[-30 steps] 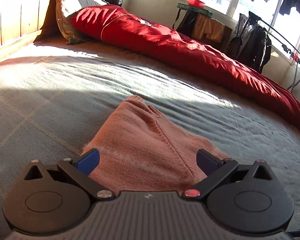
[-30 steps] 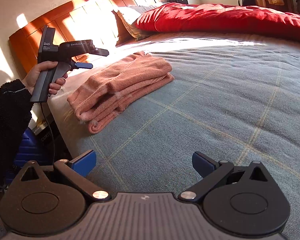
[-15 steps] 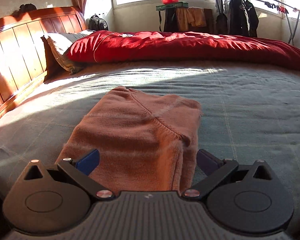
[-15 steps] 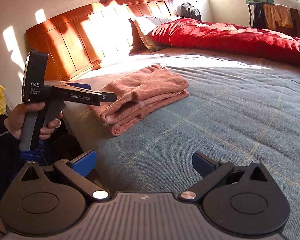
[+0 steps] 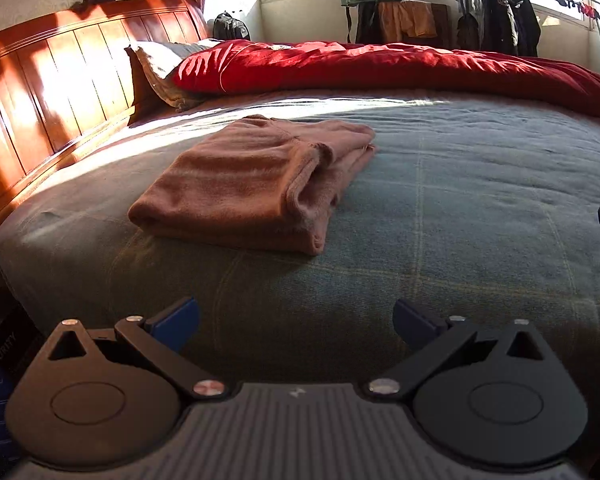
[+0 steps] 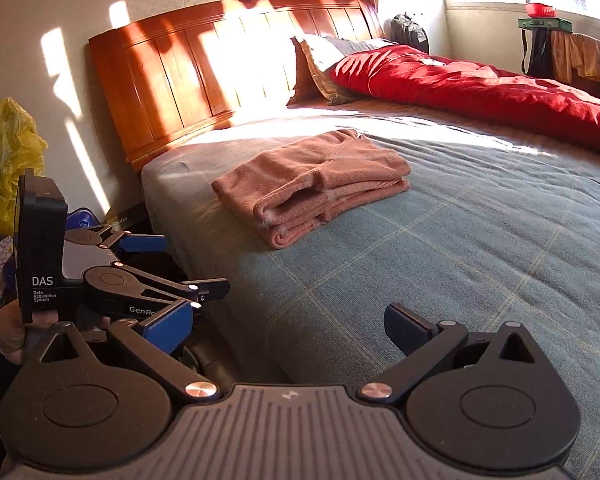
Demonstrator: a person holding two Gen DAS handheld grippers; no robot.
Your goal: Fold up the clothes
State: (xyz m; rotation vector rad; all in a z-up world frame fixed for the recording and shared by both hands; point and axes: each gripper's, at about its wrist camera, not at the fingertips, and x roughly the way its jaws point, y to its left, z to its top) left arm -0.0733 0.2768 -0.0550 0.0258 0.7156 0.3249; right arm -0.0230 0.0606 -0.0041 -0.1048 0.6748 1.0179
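The pink garment lies folded in a neat stack on the bed, near the headboard end and close to the bed's near edge. The left claw hangs spread wide and empty off that edge. The right claw is likewise agape, gripping nothing, well apart from the garment.

"DAS Data Acquisition System" and partial "GenRo" on the left hand-held gripper.
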